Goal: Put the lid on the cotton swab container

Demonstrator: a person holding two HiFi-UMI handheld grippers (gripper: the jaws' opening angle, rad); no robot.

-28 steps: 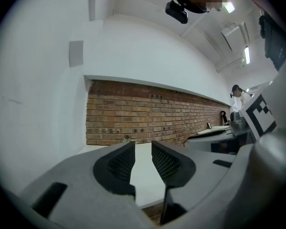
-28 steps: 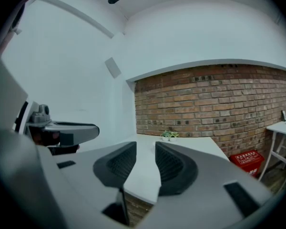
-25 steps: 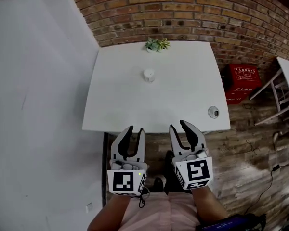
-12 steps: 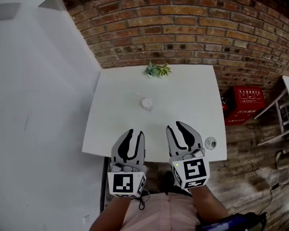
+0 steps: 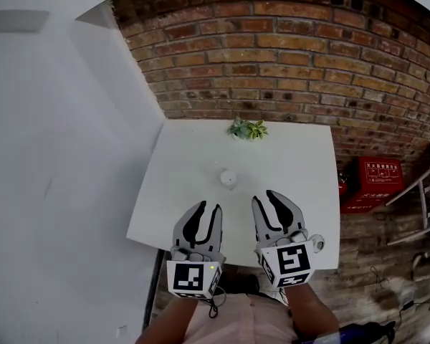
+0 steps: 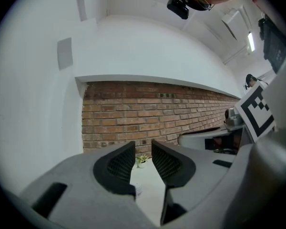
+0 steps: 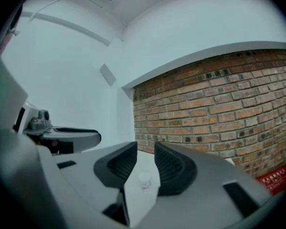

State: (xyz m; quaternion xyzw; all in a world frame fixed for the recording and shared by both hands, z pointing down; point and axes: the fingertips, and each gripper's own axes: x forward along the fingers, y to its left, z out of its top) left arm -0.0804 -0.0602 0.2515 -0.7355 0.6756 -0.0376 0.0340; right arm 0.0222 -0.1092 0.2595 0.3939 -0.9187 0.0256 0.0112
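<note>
We find left gripper jaws narrowly parted, empty; right gripper jaws wider, just closing slightly, empty. Cotton swab container upright at middle of table, ahead of both grippers. We see lid near table's front right edge, beside right gripper.

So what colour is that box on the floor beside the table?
Red. The box shows best in the head view.

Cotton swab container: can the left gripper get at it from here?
Probably yes. The container stands alone on the table, just ahead of the left gripper, with nothing between them; its empty jaws are narrowly apart.
</note>
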